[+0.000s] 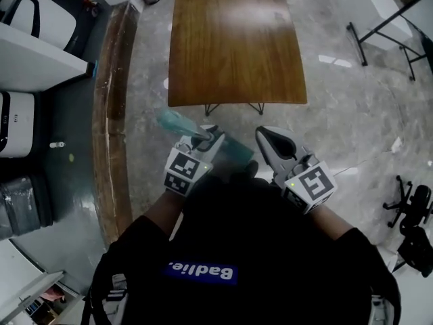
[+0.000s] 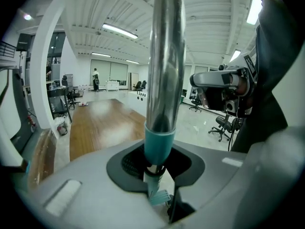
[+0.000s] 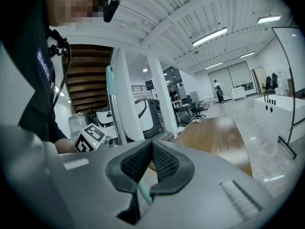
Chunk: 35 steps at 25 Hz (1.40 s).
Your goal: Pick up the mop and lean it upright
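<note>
Left gripper is clamping the mop pole — its long axis is running near upright across the jaws; right gripper is hovering nearby — jaws together, empty.

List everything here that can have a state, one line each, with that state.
Mop: pole gripped, about upright; head out of view.
Left gripper: shut on the pole.
Right gripper: shut, empty.
</note>
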### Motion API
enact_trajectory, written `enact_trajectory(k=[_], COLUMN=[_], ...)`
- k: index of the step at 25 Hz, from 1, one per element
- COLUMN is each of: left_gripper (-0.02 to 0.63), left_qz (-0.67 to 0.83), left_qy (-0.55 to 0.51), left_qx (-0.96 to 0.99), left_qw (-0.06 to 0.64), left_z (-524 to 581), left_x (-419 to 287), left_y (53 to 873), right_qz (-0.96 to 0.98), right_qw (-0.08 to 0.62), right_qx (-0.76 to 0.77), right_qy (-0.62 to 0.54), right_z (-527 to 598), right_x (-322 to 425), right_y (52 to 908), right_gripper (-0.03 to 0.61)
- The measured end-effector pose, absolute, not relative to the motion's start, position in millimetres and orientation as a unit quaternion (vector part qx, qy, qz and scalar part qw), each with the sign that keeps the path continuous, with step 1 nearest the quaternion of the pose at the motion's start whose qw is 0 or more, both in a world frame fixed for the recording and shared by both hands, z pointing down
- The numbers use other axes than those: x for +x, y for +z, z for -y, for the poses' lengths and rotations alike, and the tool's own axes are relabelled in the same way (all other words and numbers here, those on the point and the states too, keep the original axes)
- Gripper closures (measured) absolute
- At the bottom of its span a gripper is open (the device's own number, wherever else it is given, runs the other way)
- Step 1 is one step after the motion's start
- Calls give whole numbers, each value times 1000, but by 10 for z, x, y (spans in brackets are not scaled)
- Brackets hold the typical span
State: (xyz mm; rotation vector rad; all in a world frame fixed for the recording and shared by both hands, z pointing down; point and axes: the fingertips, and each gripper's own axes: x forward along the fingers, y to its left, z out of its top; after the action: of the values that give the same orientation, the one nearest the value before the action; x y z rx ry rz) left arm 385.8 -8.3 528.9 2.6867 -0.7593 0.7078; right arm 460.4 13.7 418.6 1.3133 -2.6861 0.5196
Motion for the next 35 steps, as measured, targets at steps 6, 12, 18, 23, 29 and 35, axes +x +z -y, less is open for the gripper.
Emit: enact_trajectory(k=[6, 12, 18, 23, 29, 35], left_gripper=[509, 509, 509, 508, 509, 508], left_qz=[261, 268, 286, 302, 296, 301], left_qy=[264, 291, 318, 338, 372, 390], left_qx=[915, 900, 880, 862, 846, 831], left_qw=[158, 181, 209, 227, 239, 256], left_z=[-32, -12, 10, 67, 127, 278], left_x=[3899, 3880, 3811, 3738, 3796, 3815], left_y=[5675, 6087, 6500, 6831, 7205, 7481], right_qz=[878, 872, 867, 864, 857, 846], right_qw=[62, 73, 86, 94, 99, 101], right_qx=[441, 449, 455, 460, 473, 492], right_qy=[175, 183, 184, 180, 177, 180], right_z=[-178, -198, -230, -246, -283, -311], right_x=[4678, 4781, 4907, 4998, 5145, 5297], right_y=[4246, 4338, 4402, 4418, 4404, 4441], right_gripper=[574, 574, 574, 574, 574, 574])
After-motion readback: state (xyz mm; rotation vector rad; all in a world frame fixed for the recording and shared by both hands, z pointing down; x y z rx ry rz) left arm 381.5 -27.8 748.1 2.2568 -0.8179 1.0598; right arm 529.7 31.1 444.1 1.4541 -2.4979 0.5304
